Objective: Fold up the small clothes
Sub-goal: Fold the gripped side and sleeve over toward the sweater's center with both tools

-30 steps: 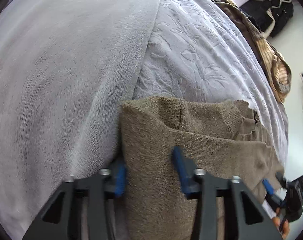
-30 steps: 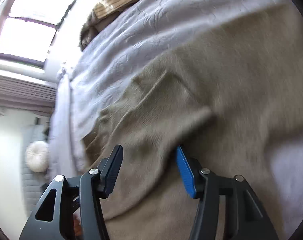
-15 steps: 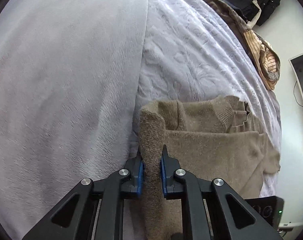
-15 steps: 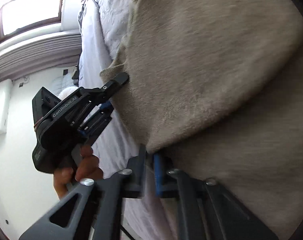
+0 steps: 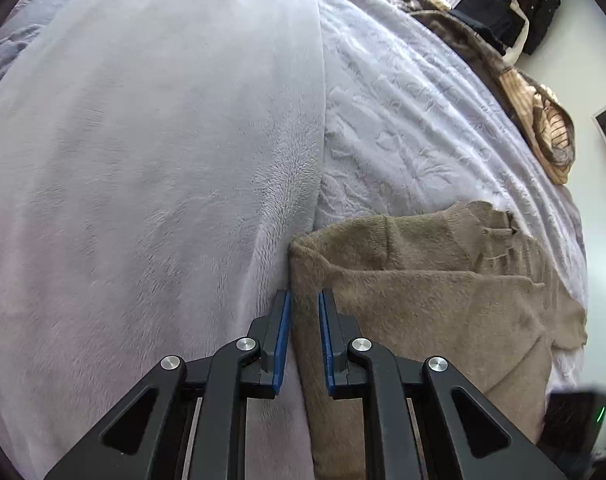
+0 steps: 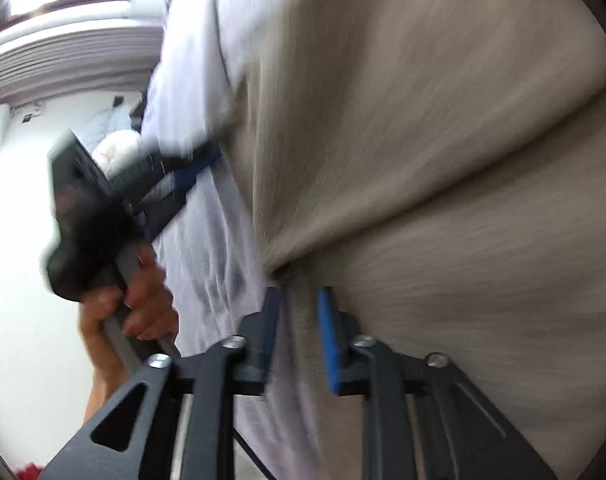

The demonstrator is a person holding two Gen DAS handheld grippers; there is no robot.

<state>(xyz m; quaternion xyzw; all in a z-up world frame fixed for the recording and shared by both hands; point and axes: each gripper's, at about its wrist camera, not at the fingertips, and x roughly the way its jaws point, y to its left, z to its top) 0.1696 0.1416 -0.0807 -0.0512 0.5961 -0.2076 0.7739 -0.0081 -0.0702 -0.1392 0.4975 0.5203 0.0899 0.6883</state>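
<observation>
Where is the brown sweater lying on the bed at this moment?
In the left wrist view the brown sweater lies at the lower right, on the embossed white bedspread, with its left edge against the fleece blanket and pinched in the left gripper.

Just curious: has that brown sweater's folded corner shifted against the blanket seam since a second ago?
Cannot tell: the sweater corner meets the seam as before; the view itself shifted.

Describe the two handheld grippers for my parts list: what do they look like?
The left gripper and the right gripper look alike: black angular linkage arms, round silver pivot screws, two flat fingers faced with blue pads. From the right wrist, the left one shows a bulky black body on a grey handle.
</observation>
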